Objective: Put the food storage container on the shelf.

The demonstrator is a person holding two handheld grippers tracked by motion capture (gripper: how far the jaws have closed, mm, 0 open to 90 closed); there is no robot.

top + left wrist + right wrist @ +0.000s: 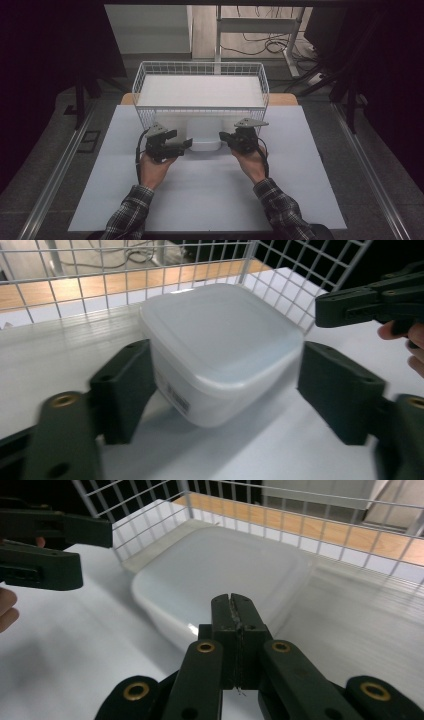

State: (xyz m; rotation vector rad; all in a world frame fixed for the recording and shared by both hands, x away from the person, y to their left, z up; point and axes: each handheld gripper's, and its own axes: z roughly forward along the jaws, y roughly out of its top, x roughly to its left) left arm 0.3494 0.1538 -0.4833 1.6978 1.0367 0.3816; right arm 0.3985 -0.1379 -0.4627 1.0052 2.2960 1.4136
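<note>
Translucent rounded plastic tub (220, 350), white wire basket (200, 70), matte black jaws

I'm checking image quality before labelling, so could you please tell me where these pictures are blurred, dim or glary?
High view: dim, dark at both sides, the white container pale against the table. Left gripper view: the left gripper has soft, smeared fingers, the container sharper. Right gripper view: the right gripper is crisp, with a small glint on the container's near rim; the wire basket is softer.
</note>
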